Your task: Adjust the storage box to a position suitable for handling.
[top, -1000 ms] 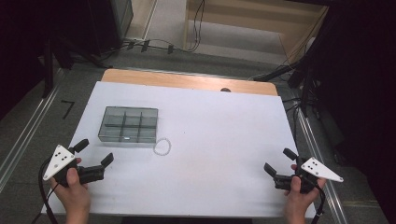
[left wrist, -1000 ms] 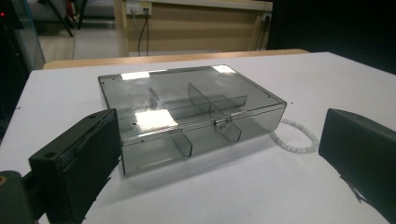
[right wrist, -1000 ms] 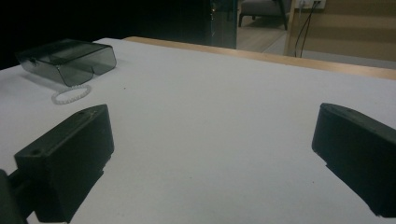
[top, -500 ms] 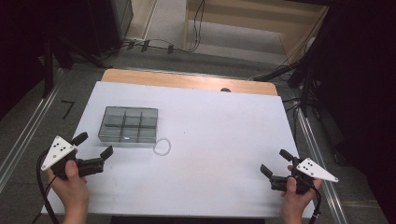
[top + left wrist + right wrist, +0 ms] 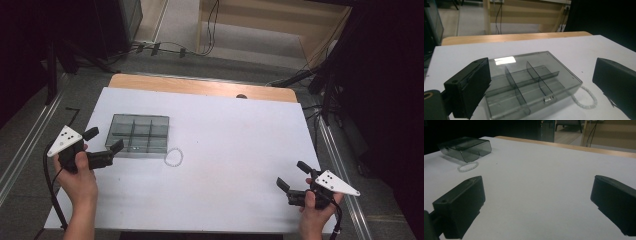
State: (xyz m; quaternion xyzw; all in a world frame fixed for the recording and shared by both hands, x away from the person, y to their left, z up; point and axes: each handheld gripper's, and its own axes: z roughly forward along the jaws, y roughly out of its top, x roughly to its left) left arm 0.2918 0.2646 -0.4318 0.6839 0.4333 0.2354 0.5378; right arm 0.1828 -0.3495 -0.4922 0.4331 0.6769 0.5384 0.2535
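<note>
A smoky clear plastic box (image 5: 137, 136) with divided compartments lies lid-shut on the left of the white table (image 5: 225, 130). A white bead bracelet (image 5: 173, 157) lies flat off its near right corner. My left gripper (image 5: 104, 140) is open at the box's near left corner, its far jaw beside the box's edge. The left gripper view looks over the box (image 5: 529, 82) between the open jaws, with the bracelet (image 5: 586, 98) at the right. My right gripper (image 5: 293, 175) is open and empty near the table's front right. Its view shows the box (image 5: 465, 147) and bracelet (image 5: 468, 166) far off.
A wooden strip (image 5: 200, 86) runs along the table's far edge. Cables (image 5: 165, 47) and dark stands lie on the floor beyond. A metal rail (image 5: 340, 165) runs by the table's right side. The white surface between the two grippers is bare.
My left gripper has moved forward up to the box's near left corner. My right gripper has shifted slightly left and stays open.
</note>
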